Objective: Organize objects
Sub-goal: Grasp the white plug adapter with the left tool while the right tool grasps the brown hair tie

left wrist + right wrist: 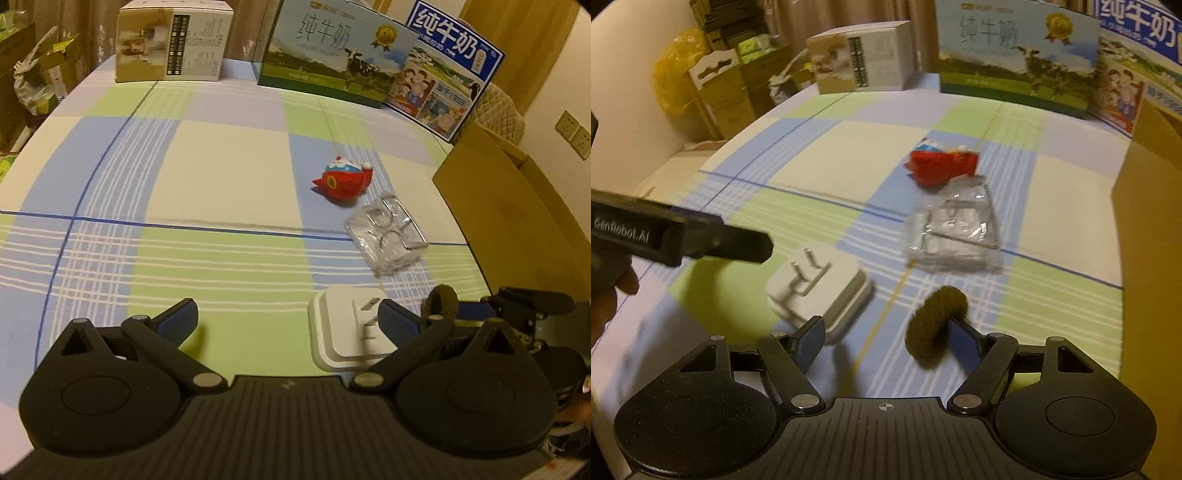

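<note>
The right wrist view shows what the left one mostly hides: the brown fuzzy ring (pixel 936 325) hangs looped over the right finger of the right claw (pixel 886 336), whose jaws stand wide apart and pinch nothing. In the left wrist view only a bit of that ring (pixel 441 301) peeps above the right claw's arm at the right edge. The left claw (pixel 288 319) is wide open too, with nothing held; the white plug adapter (pixel 345 332) lies just inside its right finger, whether touching I cannot tell.

The worktop (pixel 221 177) wears a checked cloth of blue, green and cream. At its far edge stand a beige box (pixel 171 40) and two milk cartons (pixel 332 51); a cardboard box (pixel 517 214) sits at the right. Beyond are curtains and stacked boxes.

The adapter lies flat, prongs up. The red toy (pixel 343 181) lies mid-cloth, and the clear packet (pixel 386 232) near it runs lengthwise away from the claws, between toy and ring.
</note>
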The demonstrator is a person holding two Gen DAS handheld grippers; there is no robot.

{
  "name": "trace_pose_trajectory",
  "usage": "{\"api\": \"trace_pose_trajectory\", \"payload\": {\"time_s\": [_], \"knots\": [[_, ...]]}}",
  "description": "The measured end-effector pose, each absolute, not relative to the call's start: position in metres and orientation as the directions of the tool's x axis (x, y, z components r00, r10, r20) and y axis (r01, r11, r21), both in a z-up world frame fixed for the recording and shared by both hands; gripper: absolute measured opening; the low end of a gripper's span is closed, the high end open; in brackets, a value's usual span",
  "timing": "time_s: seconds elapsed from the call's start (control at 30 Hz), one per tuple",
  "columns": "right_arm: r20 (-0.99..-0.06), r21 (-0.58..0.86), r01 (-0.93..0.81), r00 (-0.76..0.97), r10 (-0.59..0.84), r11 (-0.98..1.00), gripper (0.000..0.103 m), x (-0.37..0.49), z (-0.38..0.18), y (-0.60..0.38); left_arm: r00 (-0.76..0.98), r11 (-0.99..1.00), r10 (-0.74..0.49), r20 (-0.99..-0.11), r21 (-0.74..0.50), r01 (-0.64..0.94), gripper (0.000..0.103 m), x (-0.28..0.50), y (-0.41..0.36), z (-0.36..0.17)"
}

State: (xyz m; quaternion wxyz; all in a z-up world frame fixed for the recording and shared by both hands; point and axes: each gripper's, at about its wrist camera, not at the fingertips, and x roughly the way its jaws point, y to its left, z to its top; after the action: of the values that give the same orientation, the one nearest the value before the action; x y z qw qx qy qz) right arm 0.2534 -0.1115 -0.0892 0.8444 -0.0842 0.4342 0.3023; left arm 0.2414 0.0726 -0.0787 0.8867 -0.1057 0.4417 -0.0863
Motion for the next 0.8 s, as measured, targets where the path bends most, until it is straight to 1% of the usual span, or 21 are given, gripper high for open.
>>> {"api": "trace_pose_trajectory", "payload": {"time_s": [0.07, 0.13, 0.2, 0.4, 0.57, 0.67, 0.7, 0.73, 0.8], "knots": [[-0.790, 0.117, -0.571, 0.443, 0.424, 0.813, 0.065, 0.257, -0.091, -0.112, 0.592, 0.962, -0.249, -0.767, -0.264, 0.063, 0.102, 0.242, 0.071, -0.080], [-0.797, 0.116, -0.557, 0.442, 0.411, 0.822, 0.055, 0.259, -0.093, -0.114, 0.591, 0.962, -0.249, -0.767, -0.264, 0.063, 0.102, 0.243, 0.070, -0.080], [-0.797, 0.117, -0.540, 0.449, 0.403, 0.834, 0.052, 0.261, -0.093, -0.116, 0.593, 0.962, -0.253, -0.764, -0.266, 0.067, 0.102, 0.243, 0.069, -0.079], [-0.780, 0.112, -0.547, 0.469, 0.414, 0.830, 0.052, 0.268, -0.094, -0.113, 0.589, 0.959, -0.268, -0.763, -0.267, 0.091, 0.102, 0.242, 0.064, -0.079], [-0.784, 0.066, -0.569, 0.479, 0.395, 0.820, 0.052, 0.275, -0.102, -0.103, 0.587, 0.959, -0.270, -0.763, -0.267, 0.094, 0.102, 0.242, 0.063, -0.079], [-0.780, 0.062, -0.576, 0.482, 0.400, 0.815, 0.052, 0.276, -0.104, -0.102, 0.585, 0.959, -0.271, -0.764, -0.267, 0.097, 0.102, 0.243, 0.063, -0.079], [-0.779, 0.065, -0.578, 0.480, 0.403, 0.814, 0.050, 0.277, -0.104, -0.102, 0.585, 0.959, -0.272, -0.764, -0.266, 0.098, 0.102, 0.243, 0.063, -0.079], [-0.778, 0.062, -0.578, 0.482, 0.402, 0.814, 0.039, 0.277, -0.104, -0.102, 0.584, 0.959, -0.274, -0.764, -0.265, 0.102, 0.102, 0.243, 0.063, -0.079], [-0.783, 0.059, -0.574, 0.481, 0.395, 0.817, 0.020, 0.277, -0.102, -0.102, 0.585, 0.958, -0.280, -0.761, -0.263, 0.117, 0.102, 0.242, 0.060, -0.078]]}}
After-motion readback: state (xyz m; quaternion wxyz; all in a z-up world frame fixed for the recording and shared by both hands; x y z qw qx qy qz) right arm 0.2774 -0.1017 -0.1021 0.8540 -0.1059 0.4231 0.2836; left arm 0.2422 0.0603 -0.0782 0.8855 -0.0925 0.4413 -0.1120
